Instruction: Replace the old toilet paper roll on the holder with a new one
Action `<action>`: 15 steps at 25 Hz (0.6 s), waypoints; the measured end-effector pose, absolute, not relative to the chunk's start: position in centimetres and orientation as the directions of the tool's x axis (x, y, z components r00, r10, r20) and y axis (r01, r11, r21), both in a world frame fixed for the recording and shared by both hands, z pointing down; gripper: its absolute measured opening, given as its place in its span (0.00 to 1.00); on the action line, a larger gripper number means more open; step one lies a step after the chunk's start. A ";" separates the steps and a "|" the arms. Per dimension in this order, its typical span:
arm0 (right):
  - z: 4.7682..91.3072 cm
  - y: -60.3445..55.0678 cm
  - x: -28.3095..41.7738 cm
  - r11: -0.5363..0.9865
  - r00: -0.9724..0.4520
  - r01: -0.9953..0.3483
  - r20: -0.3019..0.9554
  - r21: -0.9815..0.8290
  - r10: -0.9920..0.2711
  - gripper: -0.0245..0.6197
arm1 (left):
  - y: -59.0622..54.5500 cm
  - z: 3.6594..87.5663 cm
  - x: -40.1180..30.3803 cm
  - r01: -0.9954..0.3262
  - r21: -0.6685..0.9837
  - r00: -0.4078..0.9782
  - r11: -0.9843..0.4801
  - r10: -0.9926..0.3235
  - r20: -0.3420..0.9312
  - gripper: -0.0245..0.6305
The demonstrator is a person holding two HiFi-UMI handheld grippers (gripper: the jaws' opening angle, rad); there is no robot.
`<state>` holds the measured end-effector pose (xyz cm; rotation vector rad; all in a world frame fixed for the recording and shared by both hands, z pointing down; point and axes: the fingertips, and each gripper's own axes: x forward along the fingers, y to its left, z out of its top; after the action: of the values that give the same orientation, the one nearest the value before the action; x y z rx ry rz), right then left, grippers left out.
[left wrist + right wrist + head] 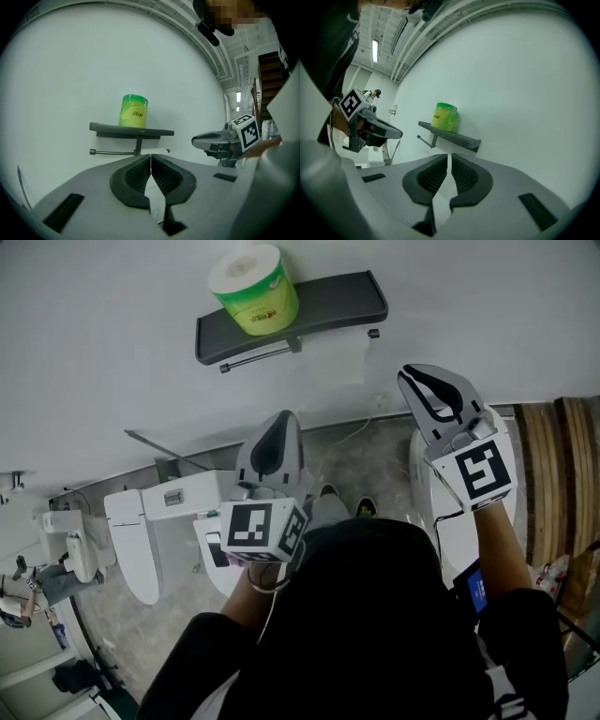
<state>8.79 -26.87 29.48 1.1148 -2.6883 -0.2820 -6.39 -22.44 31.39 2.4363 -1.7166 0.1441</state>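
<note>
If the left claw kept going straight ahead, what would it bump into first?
Likely the holder on the wall, near its bar; nothing seems nearer, though depth is unclear.

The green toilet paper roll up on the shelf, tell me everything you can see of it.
The toilet paper roll is a full, fat cylinder in a glossy yellow-green wrapper with a small reddish print on its side. Its top end shows white. It stands upright on the dark shelf, left of the shelf's middle and above the thin holder bar. Only the shelf touches it.
</note>
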 end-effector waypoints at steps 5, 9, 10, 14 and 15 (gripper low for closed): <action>29.6 -27.5 7.9 0.697 -0.687 -0.646 0.160 0.312 -0.709 0.07 | -23.2 31.0 -6.9 -0.941 0.063 0.338 -0.332 -0.929 0.152 0.07; 30.3 -28.2 6.7 0.697 -0.677 -0.615 0.205 0.369 -0.707 0.10 | -23.5 31.0 -7.5 -0.945 0.063 0.328 -0.322 -0.933 0.146 0.07; 30.7 -28.3 6.2 0.705 -0.680 -0.600 0.224 0.377 -0.698 0.18 | -23.6 31.1 -7.8 -0.946 0.064 0.325 -0.319 -0.935 0.145 0.07; 31.7 -28.5 4.4 0.724 -0.682 -0.540 0.281 0.428 -0.675 0.32 | -23.4 31.0 -8.8 -0.953 0.069 0.303 -0.296 -0.943 0.139 0.07; 32.0 -28.6 4.1 0.722 -0.677 -0.526 0.294 0.449 -0.675 0.32 | -23.3 30.9 -9.1 -0.954 0.067 0.298 -0.291 -0.945 0.139 0.07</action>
<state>4.12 -28.63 32.03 0.9198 -2.4843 -0.4586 -9.11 -23.27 30.92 2.4174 -1.7818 0.1087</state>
